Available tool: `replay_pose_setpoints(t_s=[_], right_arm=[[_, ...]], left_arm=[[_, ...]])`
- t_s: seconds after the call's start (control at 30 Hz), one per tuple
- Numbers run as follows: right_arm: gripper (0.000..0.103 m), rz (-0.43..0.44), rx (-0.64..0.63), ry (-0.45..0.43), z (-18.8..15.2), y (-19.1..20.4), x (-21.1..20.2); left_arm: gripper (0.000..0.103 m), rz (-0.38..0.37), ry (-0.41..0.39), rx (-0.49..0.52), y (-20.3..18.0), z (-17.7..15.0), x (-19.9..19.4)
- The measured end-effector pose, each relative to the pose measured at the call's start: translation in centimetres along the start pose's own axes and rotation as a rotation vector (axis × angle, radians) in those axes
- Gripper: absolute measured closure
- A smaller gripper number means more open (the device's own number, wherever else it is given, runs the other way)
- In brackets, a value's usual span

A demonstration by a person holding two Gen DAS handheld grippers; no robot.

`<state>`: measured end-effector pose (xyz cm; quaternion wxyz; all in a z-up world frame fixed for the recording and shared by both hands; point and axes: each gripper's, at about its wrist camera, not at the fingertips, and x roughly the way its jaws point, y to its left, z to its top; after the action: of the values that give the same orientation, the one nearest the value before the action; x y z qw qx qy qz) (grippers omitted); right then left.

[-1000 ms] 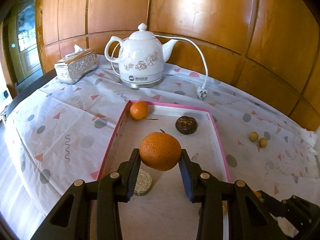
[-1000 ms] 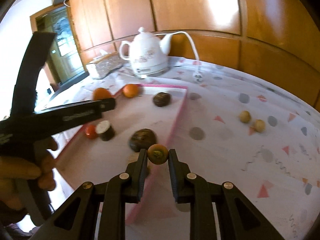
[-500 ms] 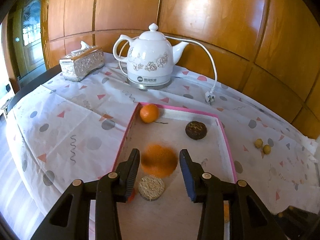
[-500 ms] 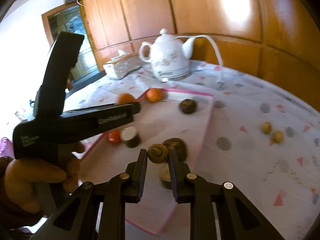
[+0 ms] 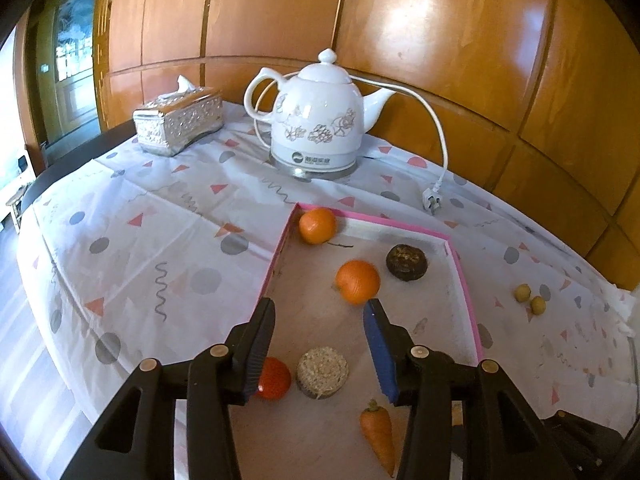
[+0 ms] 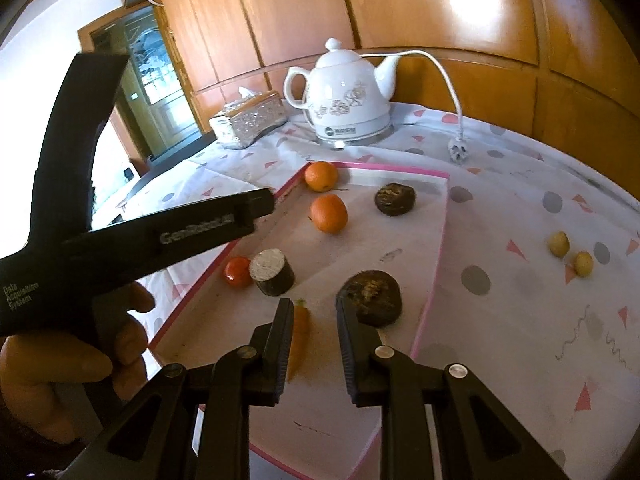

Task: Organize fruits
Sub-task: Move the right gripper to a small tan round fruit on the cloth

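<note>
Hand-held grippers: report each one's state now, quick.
Left hand-held gripper: open, holding nothing.
Right hand-held gripper: open, holding nothing.

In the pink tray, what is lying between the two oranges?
Almost nothing: between the far orange in the corner of the pink tray and the nearer orange lies bare tray floor, with only a thin dark twig there. The left wrist view shows it.

A patterned tablecloth (image 5: 160, 240) covers the table, bearing a pink-rimmed tray (image 5: 466, 292), kettle (image 5: 320, 128), tissue box (image 5: 178, 124).
</note>
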<state>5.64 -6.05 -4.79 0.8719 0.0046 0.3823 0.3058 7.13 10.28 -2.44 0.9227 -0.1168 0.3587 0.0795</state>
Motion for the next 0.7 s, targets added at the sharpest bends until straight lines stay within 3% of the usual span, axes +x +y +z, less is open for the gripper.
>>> replay_pose_setpoints(t_s=[0.7], right_arm=[[0.081, -0.100, 0.083, -0.047, -0.9, -2.1, -2.0]], left_arm=[[0.052, -0.056, 0.028, 0.075, -2.8, -2.2, -0.9]])
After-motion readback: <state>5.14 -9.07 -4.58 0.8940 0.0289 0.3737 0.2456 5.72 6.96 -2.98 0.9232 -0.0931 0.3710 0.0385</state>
